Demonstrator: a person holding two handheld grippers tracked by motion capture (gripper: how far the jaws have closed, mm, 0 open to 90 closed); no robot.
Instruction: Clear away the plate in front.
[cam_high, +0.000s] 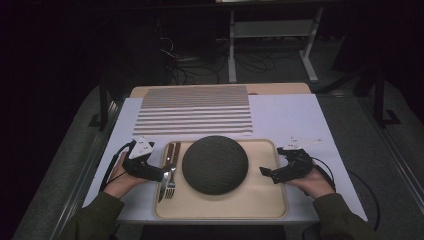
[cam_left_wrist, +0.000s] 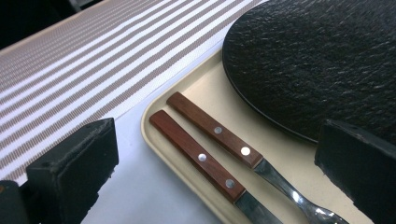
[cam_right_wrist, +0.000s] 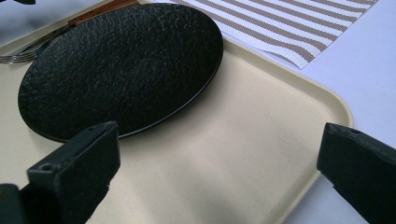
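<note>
My left gripper (cam_high: 162, 174) sat at nine o'clock from the plate (cam_high: 215, 164), right by the fork (cam_high: 171, 186) and knife (cam_high: 163, 186). Its jaws were wide open and held nothing. The fork and knife lay side by side on the tray (cam_high: 260, 200), at its left edge. My right gripper (cam_high: 264, 172) sat at three o'clock from the plate, jaws wide open too, and empty. The striped mat (cam_high: 195, 110) lay at twelve o'clock.

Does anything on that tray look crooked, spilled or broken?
Nothing stands out. The black plate lies flat on the tray, the knife and fork lie side by side at its left, and the striped placemat lies flat.
</note>
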